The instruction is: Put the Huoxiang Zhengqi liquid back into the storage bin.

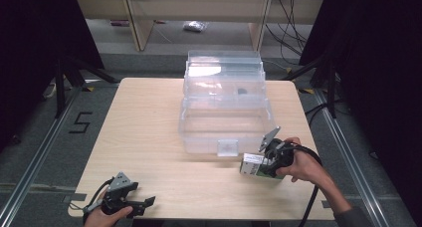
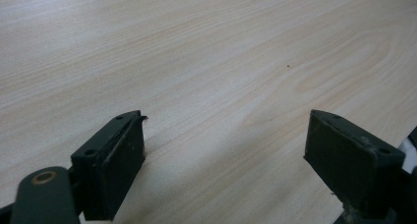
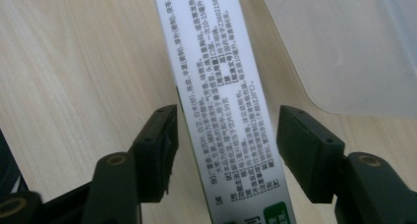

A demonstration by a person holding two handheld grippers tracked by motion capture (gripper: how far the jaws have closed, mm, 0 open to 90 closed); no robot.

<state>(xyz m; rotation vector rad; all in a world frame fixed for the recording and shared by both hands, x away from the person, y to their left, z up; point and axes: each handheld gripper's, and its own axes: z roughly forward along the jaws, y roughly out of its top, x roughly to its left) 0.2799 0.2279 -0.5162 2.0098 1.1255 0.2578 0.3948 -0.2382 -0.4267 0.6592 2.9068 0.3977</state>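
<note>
White printed box (image 3: 221, 111) between the right gripper's (image 3: 223, 150) parted jaws

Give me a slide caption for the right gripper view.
Right gripper straddling a white printed box on the table, pads not yet touching it.

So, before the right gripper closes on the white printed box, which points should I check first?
1. White printed cardboard box between the right gripper jaws: ok.
2. Pads pressing on box: not ok, gaps on both sides.
3. Box centred between jaws: ok.
4. Clear plastic storage bin open on top: ok.
5. Left gripper open, nothing between its jaws, above the light wooden table: ok.
6. Box weight: cannot tell.
</note>
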